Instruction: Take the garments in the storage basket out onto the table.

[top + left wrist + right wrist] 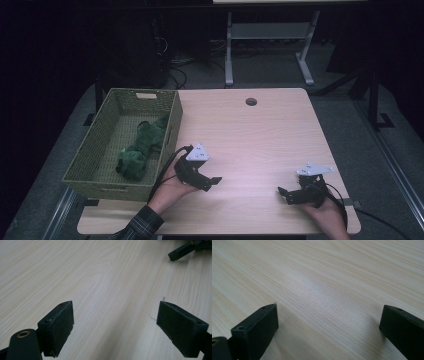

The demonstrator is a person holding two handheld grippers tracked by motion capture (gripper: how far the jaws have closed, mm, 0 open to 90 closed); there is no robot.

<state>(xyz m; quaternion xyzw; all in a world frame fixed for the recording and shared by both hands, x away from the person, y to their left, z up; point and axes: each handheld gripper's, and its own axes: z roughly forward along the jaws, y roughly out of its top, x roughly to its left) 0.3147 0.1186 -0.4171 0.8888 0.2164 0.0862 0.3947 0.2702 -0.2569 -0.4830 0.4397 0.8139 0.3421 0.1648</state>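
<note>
A green plush toy (141,148) lies inside the woven green basket (95,150) at the table's left side. My left gripper (209,183) rests low over the wood just right of the basket's near corner, jaws wide apart with nothing between them (115,325). My right gripper (286,195) sits near the front right of the table, jaws also spread over bare wood (328,325). In the left gripper view, a black jaw tip of the right gripper (178,252) shows at the top right.
The light wooden table (250,135) has a round cable hole (251,102) near its far edge. Beyond it stand a desk frame (270,45) and dark floor with cables. A plaid sleeve (140,225) enters at the bottom left.
</note>
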